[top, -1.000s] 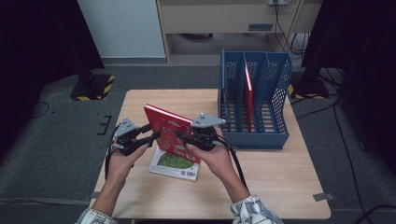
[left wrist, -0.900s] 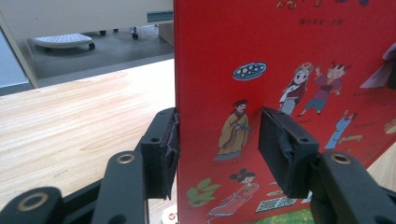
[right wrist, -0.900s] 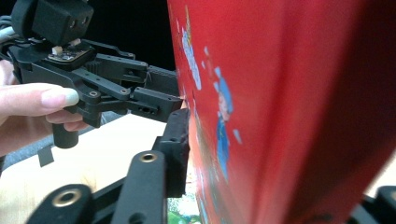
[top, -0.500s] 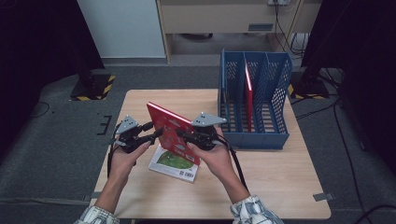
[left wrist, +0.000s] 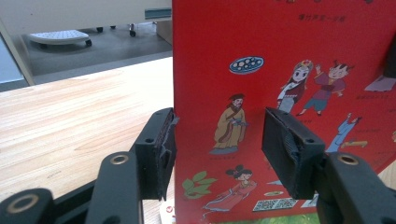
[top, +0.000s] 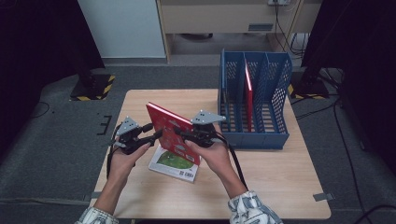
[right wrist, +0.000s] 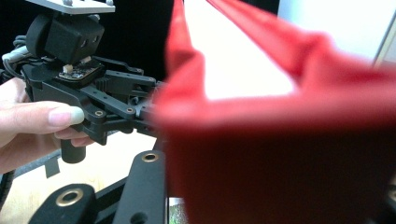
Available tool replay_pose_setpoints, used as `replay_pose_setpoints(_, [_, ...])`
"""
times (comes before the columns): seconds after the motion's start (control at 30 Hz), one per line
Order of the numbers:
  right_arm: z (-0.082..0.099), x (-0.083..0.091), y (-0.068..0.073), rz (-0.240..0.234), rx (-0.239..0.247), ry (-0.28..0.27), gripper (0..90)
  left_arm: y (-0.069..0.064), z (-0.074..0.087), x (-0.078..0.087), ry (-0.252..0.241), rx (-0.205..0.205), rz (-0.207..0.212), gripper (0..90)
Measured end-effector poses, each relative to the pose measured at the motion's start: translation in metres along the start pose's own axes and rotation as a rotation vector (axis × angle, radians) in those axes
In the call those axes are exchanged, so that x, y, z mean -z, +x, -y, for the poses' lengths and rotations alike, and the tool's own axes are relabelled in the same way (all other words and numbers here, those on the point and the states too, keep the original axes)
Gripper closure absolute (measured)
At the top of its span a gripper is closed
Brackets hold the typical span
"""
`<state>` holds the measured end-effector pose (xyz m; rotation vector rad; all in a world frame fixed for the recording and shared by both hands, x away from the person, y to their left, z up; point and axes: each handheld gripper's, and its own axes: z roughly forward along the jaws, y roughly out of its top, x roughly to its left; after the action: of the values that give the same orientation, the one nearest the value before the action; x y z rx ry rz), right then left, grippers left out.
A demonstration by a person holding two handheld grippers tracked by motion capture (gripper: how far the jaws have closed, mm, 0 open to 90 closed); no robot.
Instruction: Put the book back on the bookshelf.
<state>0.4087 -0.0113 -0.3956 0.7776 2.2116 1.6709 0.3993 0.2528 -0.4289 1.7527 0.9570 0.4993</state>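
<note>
A person at a wooden worktop [top: 280, 177] holds a red book [top: 170, 128] tilted in the air between two hand-held tools. The left tool [top: 156, 135] meets the book's left edge; in the left gripper view its jaws straddle that edge, one jaw behind the book and close against it, the other in front of the illustrated cover [left wrist: 289, 93] with a gap to it, and they have just been opening a little, so the book stands between them without a firm grip. The right tool [top: 180, 134] has the book's right side between its jaws, which have just opened slightly; in the right gripper view the blurred red cover [right wrist: 280, 140] sits between them, but whether the pads press on it cannot be told. Beneath the raised book a second book [top: 175, 164] with a green and white cover lies flat on the worktop. A blue file rack [top: 254, 100] stands at the far right, with another red book [top: 249, 95] upright in one compartment
</note>
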Motion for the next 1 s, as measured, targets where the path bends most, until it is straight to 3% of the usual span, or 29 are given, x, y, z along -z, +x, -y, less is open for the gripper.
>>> replay_pose_setpoints(0.23, [0.000,-0.003,0.001,-0.017,0.001,-0.018,65.8,-0.001,0.000,0.000,0.003,0.003,0.001,42.9])
replay_pose_setpoints(0.4, [0.000,-0.005,0.001,-0.028,-0.003,-0.029,72.8,0.000,0.000,0.000,0.001,0.013,0.008,40.8])
replay_pose_setpoints(0.47, [0.000,-0.005,0.000,-0.028,-0.006,-0.030,74.3,0.001,0.002,0.002,0.010,0.000,-0.023,34.0])
replay_pose_setpoints(0.7, [-0.002,-0.004,-0.002,-0.024,-0.013,-0.050,73.4,0.010,0.031,0.018,0.061,-0.046,-0.109,27.6])
replay_pose_setpoints(0.83, [-0.005,-0.004,-0.001,-0.019,0.000,-0.044,75.6,0.021,0.054,0.024,0.133,-0.065,-0.170,23.7])
replay_pose_setpoints(1.0, [-0.006,-0.003,0.002,-0.004,0.024,-0.037,78.5,0.029,0.066,0.021,0.194,-0.052,-0.187,17.2])
